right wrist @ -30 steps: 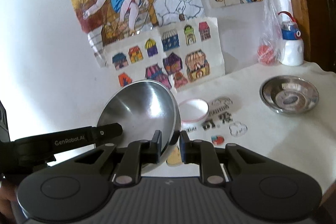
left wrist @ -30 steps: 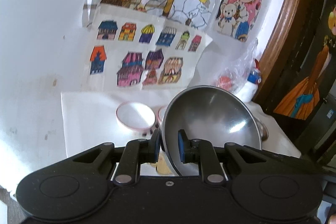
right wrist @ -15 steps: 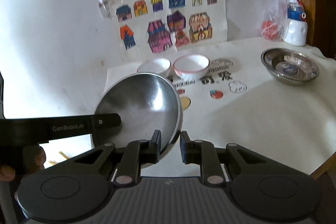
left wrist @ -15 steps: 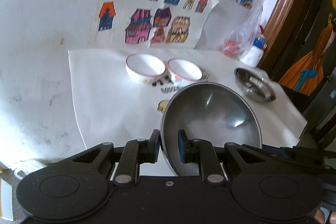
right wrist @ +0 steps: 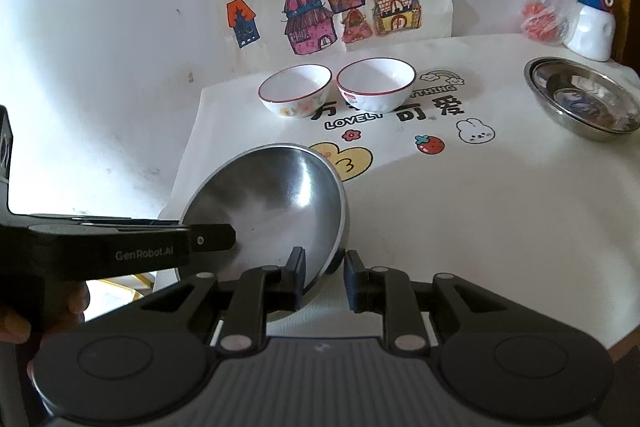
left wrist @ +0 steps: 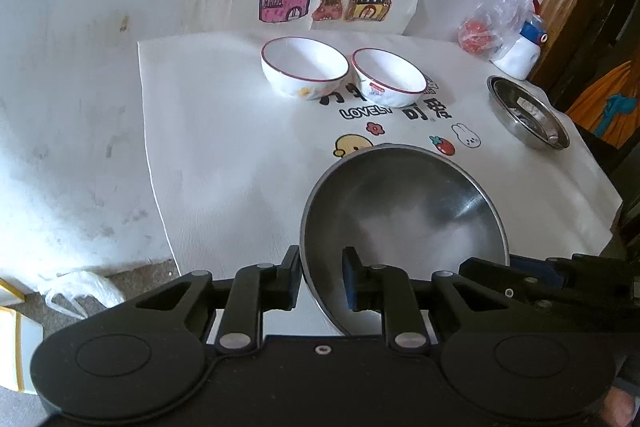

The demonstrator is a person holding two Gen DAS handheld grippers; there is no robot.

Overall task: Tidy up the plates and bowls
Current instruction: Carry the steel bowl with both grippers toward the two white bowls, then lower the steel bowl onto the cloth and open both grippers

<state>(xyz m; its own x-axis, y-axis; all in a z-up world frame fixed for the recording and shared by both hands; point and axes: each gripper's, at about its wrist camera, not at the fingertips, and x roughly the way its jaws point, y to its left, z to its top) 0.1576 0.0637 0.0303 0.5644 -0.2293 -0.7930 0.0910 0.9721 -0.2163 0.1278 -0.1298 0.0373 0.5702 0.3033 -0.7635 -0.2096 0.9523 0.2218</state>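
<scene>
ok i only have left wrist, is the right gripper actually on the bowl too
observer: Yes. The right wrist view shows the right gripper straddling the bowl rim, one finger inside and one outside.
operator: is the bowl sitting flat
observer: No, it's tilted steeply, with its opening turned toward the left gripper. I can't tell whether its base touches the cloth.
operator: what's printed behind the right white bowl, it's cut off for me
observer: A small rainbow with clouds, printed on the cloth.
</scene>
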